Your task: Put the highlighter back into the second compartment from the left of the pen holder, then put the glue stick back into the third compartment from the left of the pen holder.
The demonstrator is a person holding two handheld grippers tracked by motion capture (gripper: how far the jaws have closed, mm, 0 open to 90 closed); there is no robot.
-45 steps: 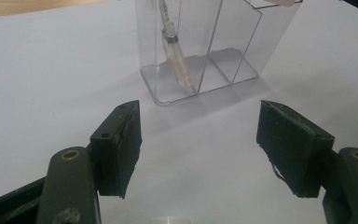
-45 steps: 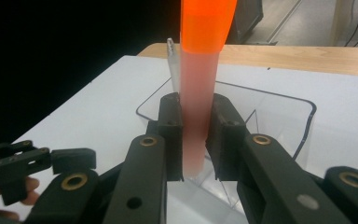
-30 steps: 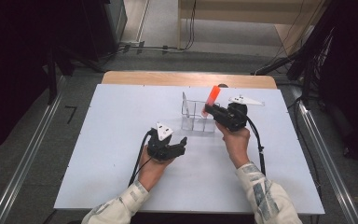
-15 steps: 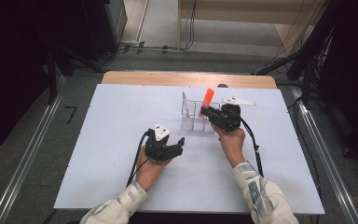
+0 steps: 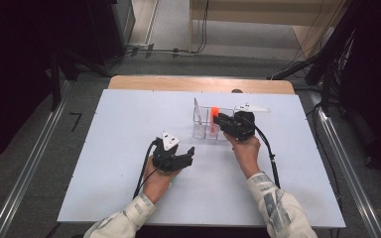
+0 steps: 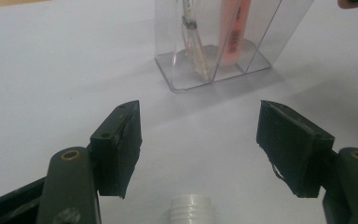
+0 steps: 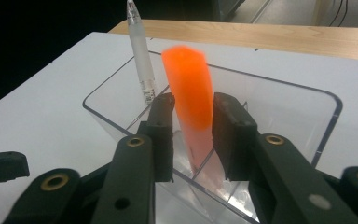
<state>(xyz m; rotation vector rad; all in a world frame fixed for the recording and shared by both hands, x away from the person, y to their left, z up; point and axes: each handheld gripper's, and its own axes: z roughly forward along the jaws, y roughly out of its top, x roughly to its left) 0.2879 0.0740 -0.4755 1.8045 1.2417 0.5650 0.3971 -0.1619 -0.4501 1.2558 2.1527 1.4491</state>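
Orange marker (image 7: pixel 189 93) going into the clear acrylic organizer (image 7: pixel 326 116), jaws just easing off it.
Right gripper (image 7: pixel 193 135) has been opening, pads slightly clear of the marker standing in its compartment, beside the frosted pen (image 7: pixel 140 56); I'd draw straight back without tipping it. Left gripper (image 6: pixel 200 144) rests on the white table (image 5: pixel 119 124), wide open, holding nothing.

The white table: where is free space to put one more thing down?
The white table is bare from its left edge to the left gripper, also the near right corner beside the sleeve. It is crowded around the clear organizer, where the right gripper has just been opening around the orange marker.
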